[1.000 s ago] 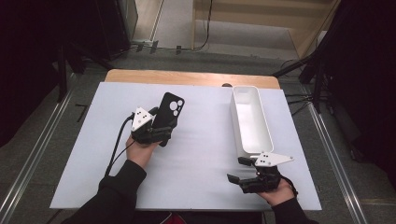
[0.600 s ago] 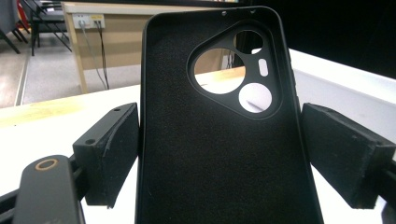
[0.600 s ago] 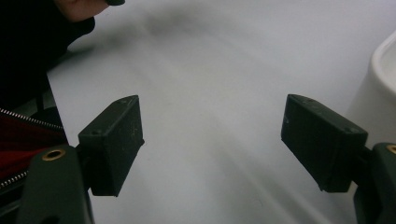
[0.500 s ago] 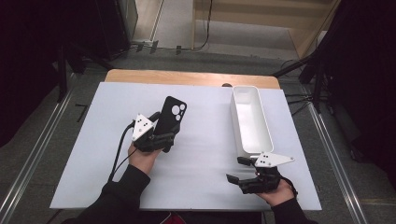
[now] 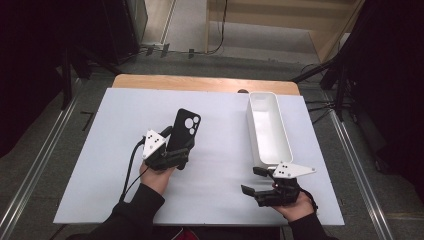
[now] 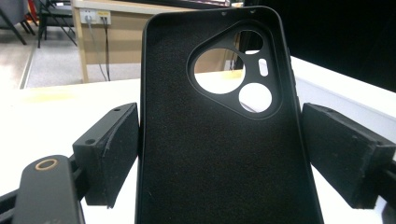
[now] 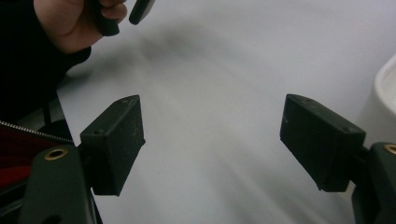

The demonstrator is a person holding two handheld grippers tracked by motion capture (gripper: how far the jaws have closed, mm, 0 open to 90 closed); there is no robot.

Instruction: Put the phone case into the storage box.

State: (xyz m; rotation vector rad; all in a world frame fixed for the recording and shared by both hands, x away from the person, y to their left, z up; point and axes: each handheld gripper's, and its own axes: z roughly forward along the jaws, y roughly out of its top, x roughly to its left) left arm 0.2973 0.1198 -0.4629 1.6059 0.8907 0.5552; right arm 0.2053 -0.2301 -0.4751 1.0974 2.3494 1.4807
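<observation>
The left tongs [image 5: 176, 156] are out over the middle-left of the white worktop [image 5: 225, 200], and they've got the black phone case [image 5: 183, 129] gripped between the pads, one on each long edge near its lower end. In the left gripper view the case [image 6: 219, 140] stands up between the two pads, inner side facing the camera, its camera cut-out at the top, the left pad [image 6: 112, 149] tight against the edge; on the right there's a sliver where I can't tell contact. From above, the case juts forward out of the tongs, clear of the worktop. The right tongs [image 5: 256, 181] sit near the front edge, wide apart with nothing between them, just before the white tray [image 5: 252, 131].
</observation>
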